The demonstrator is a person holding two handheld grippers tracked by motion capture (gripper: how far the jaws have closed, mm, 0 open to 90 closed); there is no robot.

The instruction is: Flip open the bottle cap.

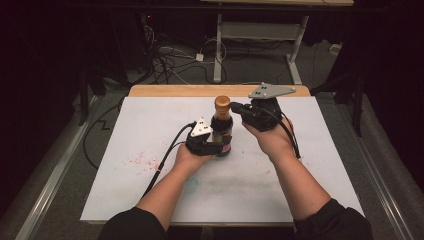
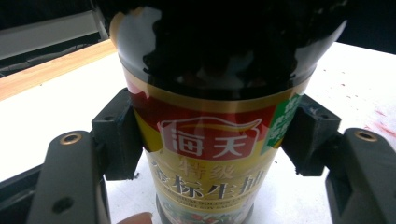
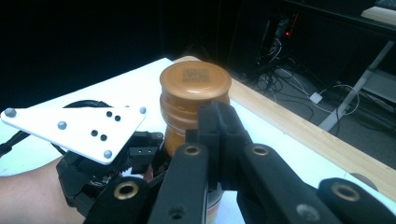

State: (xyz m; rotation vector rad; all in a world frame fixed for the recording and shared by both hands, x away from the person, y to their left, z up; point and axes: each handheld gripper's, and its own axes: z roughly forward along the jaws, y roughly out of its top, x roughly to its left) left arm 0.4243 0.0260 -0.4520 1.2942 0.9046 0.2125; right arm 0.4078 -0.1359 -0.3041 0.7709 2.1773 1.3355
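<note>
Where the label faces the left gripper view, the soy sauce bottle point(image 2: 212, 135) shows a red emblem with white characters 海天, and below it gold characters on a yellow band, of which 生抽 can be read; a line of small Latin print underneath includes the word GOLDEN, the rest too fine to make out. A green patch at the label's right edge carries writing too small to read. The bottle's dark shoulder is cut off at the top of that view, and its base is cut off at the bottom. It stands upright near the middle of the white counter point(image 1: 150, 200), slightly toward the far edge. The left gripper point(image 1: 212, 144) clamps the bottle's body, one black pad pressed against each side of the label. A fingertip point(image 2: 135, 218) shows at the bottom edge. The right gripper point(image 1: 235, 106) reaches toward the bottle's neck just under the amber cap point(image 3: 195, 80), whose flat top bears a square printed code, too blurred to read. Its jaws sit narrow and near the neck; whether they touch it I cannot tell. Faint red specks point(image 1: 140, 161) mark the counter to the left.
</note>
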